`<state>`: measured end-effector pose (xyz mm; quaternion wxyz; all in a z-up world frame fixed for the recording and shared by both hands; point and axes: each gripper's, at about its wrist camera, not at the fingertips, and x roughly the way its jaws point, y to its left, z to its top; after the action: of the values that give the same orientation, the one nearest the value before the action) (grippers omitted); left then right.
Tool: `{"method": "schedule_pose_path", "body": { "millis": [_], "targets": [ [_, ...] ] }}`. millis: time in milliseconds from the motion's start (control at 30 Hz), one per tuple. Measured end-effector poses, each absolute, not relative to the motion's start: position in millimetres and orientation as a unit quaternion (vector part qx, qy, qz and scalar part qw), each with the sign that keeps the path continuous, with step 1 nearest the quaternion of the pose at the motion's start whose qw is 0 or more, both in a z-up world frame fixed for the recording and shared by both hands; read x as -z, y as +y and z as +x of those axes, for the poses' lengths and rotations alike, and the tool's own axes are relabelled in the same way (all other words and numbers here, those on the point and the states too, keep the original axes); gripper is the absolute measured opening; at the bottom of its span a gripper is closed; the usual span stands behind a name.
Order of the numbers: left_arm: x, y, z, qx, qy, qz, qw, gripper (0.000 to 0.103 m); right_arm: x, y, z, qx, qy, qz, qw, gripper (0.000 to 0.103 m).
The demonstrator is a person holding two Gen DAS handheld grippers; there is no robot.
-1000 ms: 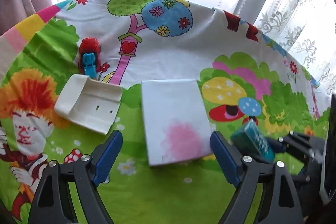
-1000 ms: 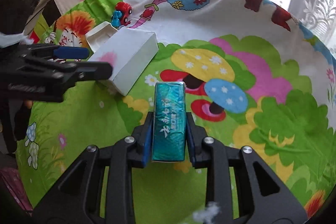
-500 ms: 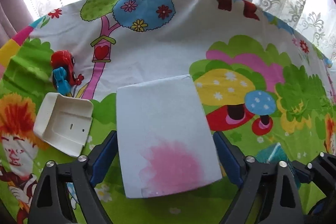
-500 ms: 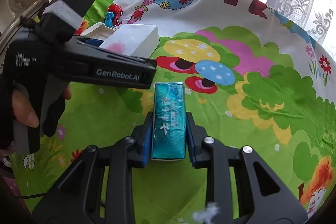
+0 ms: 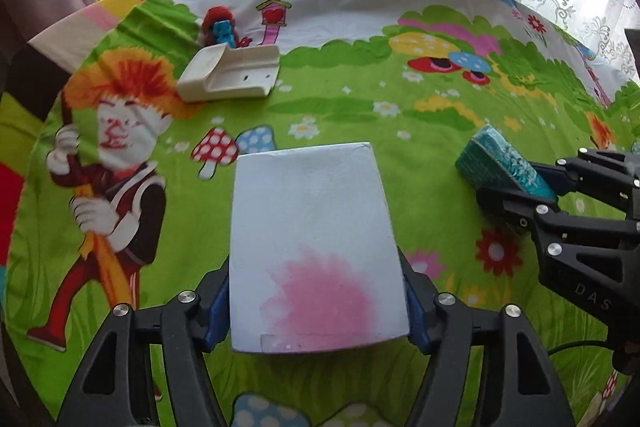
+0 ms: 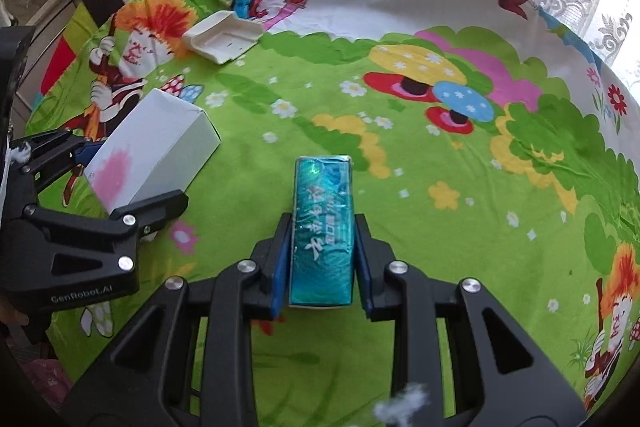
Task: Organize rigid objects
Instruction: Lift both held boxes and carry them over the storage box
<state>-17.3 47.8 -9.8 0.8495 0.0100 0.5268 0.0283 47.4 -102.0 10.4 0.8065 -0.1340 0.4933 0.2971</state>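
The bright cartoon-printed cloth [image 5: 400,107] covering the table carries everything, and against a second ago the biggest change on it is the flat white cardboard box with a pink blotch [image 5: 316,247]: it lay beside the tray then, with the jaws wide apart around it, and now sits well clear of the tray, nearer the middle of the green field. The left gripper [image 5: 316,303] has its blue pads against both long sides of that box, the jaws closing, so I judge the box gripped and being relocated. The right gripper [image 6: 320,259] is clamped narrowly on the teal foil-wrapped packet [image 6: 322,231], as it was before, carried just above the cloth to the right of the box. The white moulded plastic tray [image 5: 230,73] and the small red and blue toy car [image 5: 220,27] touching its far edge lie untouched at far left, so two items remain to sort.
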Motion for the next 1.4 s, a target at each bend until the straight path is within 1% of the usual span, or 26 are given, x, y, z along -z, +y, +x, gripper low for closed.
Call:
{"method": "schedule_pose_path", "body": {
  "millis": [267,533,700,933,1400],
  "targets": [
    [-9.9,52.0,-95.2,-0.022,0.524,0.019,0.851,0.068,-35.2,-71.1,-35.1,-0.324,0.484,-0.168,0.795,0.032],
    [-22.1,30.9,-158.1,0.008,0.511,0.049,0.858,0.068,-59.1,-97.3,-109.3,-0.300,0.480,-0.172,0.806,0.032],
    [-31.8,7.0,-191.0,0.038,0.502,0.073,0.861,0.069,-67.1,-131.7,-148.2,-0.272,0.482,-0.165,0.816,0.032],
    [-47.1,-35.2,-217.5,0.084,0.489,0.117,0.861,0.069,-77.2,-188.5,-192.0,-0.226,0.485,-0.144,0.832,0.032],
    [-66.9,-168.0,-251.2,0.214,0.448,0.237,0.835,0.069,-87.7,-321.0,-256.7,-0.106,0.490,-0.054,0.863,0.032]
  ]
}}
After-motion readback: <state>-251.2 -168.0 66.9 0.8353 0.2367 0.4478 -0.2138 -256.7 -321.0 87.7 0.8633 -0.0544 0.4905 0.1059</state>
